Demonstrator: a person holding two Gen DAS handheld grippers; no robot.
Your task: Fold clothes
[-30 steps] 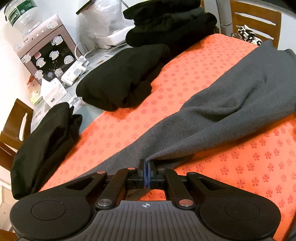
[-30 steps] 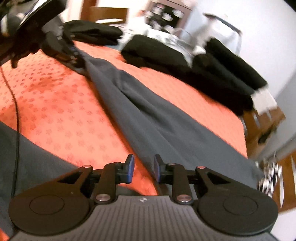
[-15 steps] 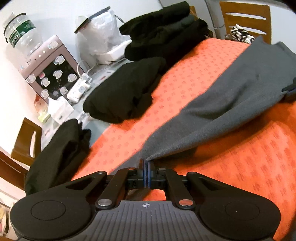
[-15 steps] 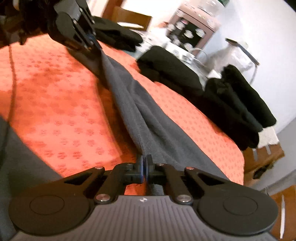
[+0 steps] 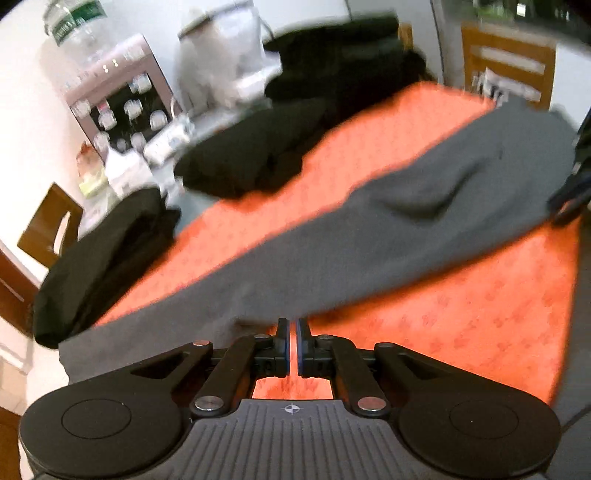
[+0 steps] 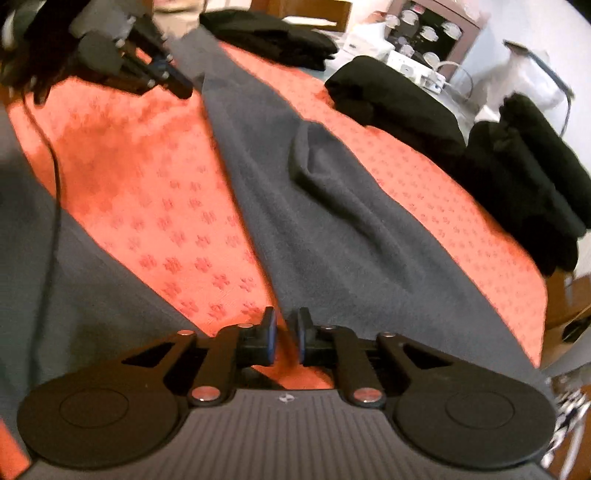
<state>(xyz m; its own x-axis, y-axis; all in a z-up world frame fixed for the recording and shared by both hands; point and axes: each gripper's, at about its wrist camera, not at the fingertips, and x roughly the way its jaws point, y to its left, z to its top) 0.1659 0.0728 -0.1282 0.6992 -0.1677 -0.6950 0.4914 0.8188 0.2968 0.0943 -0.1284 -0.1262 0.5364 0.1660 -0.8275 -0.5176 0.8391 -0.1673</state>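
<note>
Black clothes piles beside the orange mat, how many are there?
3: one pile at the mat's far corner, one pile midway along its edge, one taller stack at the right end. More may be hidden.

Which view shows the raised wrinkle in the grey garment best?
The right wrist view: the wrinkle on the grey garment is sharp and central there. The left wrist view shows the same wrinkle farther off and motion-blurred.

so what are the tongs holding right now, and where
Apparently nothing: right tongs have just been opening beside the grey garment edge, left tongs nearly shut, no cloth visible between either.
</note>
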